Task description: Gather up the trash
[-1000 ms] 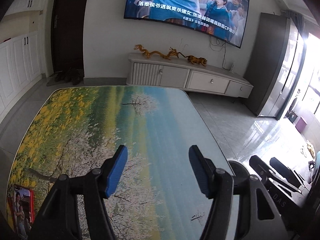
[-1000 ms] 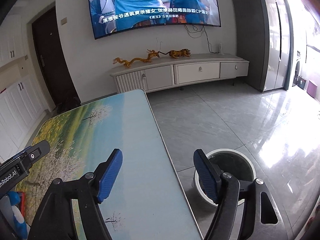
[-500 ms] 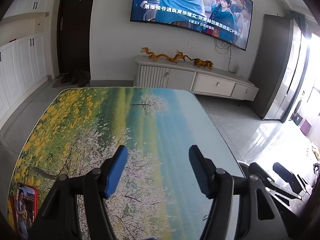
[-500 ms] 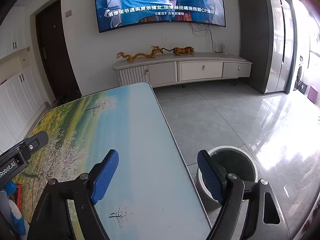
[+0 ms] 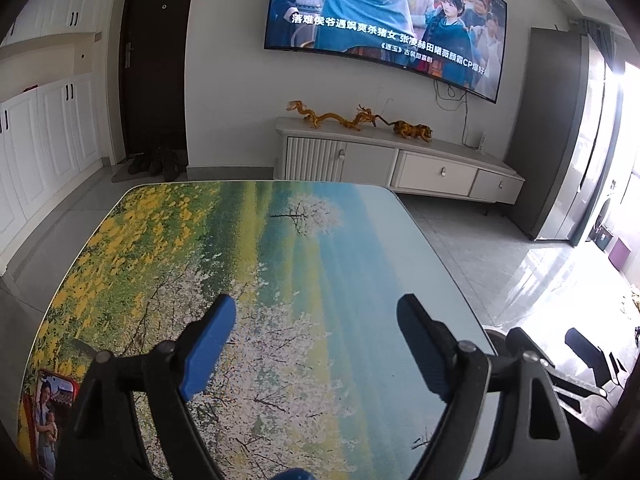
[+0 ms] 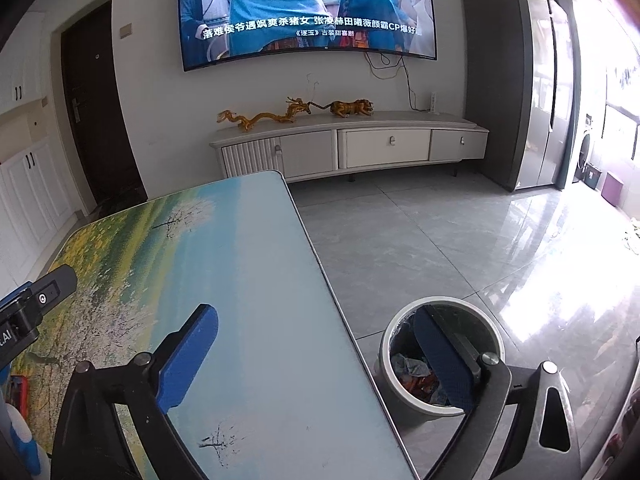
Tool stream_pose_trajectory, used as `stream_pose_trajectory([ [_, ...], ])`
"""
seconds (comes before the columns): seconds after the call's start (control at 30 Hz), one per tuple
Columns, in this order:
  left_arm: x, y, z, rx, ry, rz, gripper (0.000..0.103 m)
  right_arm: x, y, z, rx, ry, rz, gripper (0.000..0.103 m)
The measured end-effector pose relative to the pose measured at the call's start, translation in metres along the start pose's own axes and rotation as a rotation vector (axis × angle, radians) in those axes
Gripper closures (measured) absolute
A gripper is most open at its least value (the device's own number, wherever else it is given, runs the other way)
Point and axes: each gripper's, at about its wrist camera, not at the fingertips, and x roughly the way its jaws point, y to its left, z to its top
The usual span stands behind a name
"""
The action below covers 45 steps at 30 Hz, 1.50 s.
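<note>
Above the table point(image 5: 304, 248) with its printed landscape, my left gripper point(image 5: 316, 344) and my right gripper point(image 6: 316, 344) both hang with their 2 jaws spread wide, holding nothing. Trash lies in the round bin point(image 6: 390, 344) on the grey tiled floor point(image 6: 440, 240), just beside the table's edge. A red packet point(image 5: 50, 416) rests at the table's near-left corner; a TV point(image 5: 384, 24) hangs above a white cabinet point(image 5: 400, 160).

Glossy printed table top point(image 5: 280, 264) at frame centre; shiny polished floor tiles point(image 6: 460, 240) at right; matt black plastic gripper frames with blue rubbery-looking pads point(image 6: 188, 360); smooth white bin rim point(image 6: 386, 344).
</note>
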Motion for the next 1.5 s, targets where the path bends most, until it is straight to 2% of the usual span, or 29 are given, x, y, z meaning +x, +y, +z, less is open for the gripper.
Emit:
stream_pose_trajectory([
  [0.13, -0.002, -0.001, 0.001, -0.002, -0.023, 0.019, 0.005, 0.001, -0.002, -0.001, 0.004, -0.006, -0.01, 0.0],
  [0.47, -0.004, -0.002, 0.0, 0.003, -0.047, 0.071, 0.005, 0.004, -0.007, 0.0, 0.02, -0.005, -0.02, 0.0],
  [1.5, -0.008, -0.011, -0.002, 0.038, -0.052, 0.042, 0.005, 0.001, -0.012, 0.001, 0.037, -0.012, -0.029, 0.0],
])
